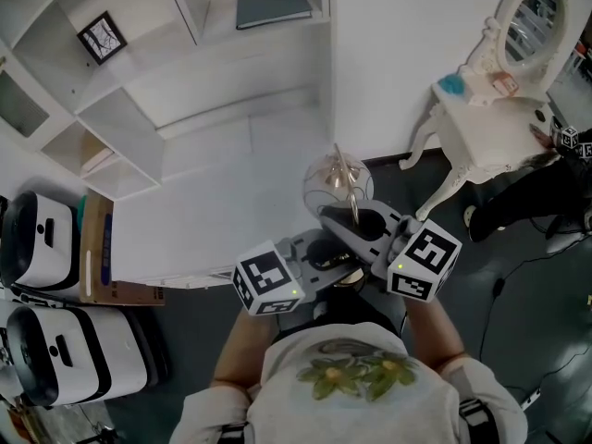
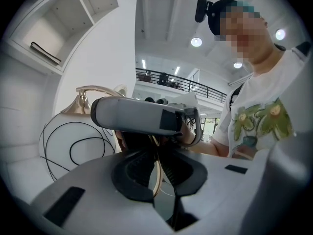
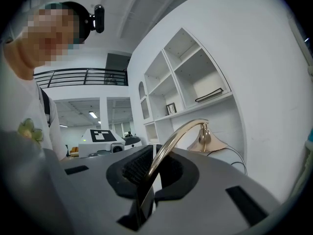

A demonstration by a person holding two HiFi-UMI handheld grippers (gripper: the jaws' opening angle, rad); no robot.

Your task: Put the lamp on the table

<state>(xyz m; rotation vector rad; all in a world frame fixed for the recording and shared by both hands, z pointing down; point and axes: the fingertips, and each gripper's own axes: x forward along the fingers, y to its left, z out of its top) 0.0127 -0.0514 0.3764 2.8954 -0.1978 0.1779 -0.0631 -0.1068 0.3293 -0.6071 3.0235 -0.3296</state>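
I have both grippers clenched on the lamp (image 1: 339, 181). The right gripper (image 1: 359, 222) pinches its curved gold arm (image 3: 168, 148) between the pads, and the left gripper (image 1: 324, 255) nips a thin gold part just below. The wire-wrapped globe (image 2: 73, 148) juts past the fingertips, up in the air, apart from the white table (image 1: 481, 132).

The white shelf unit (image 1: 120, 91) had a small framed picture (image 1: 100, 37) in one compartment, a dark flat book (image 1: 271, 6) in another, and a pale book (image 1: 97, 160) lying lower down. Off to the right, the little white dressing surface (image 1: 486, 132) carried an oval mirror (image 1: 532, 17), something teal (image 1: 451, 85) and a small pinkish thing (image 1: 504, 83). The dark floor (image 1: 527, 313) held white cases (image 1: 42, 239) and a flat cardboard box (image 1: 97, 248) at the left.
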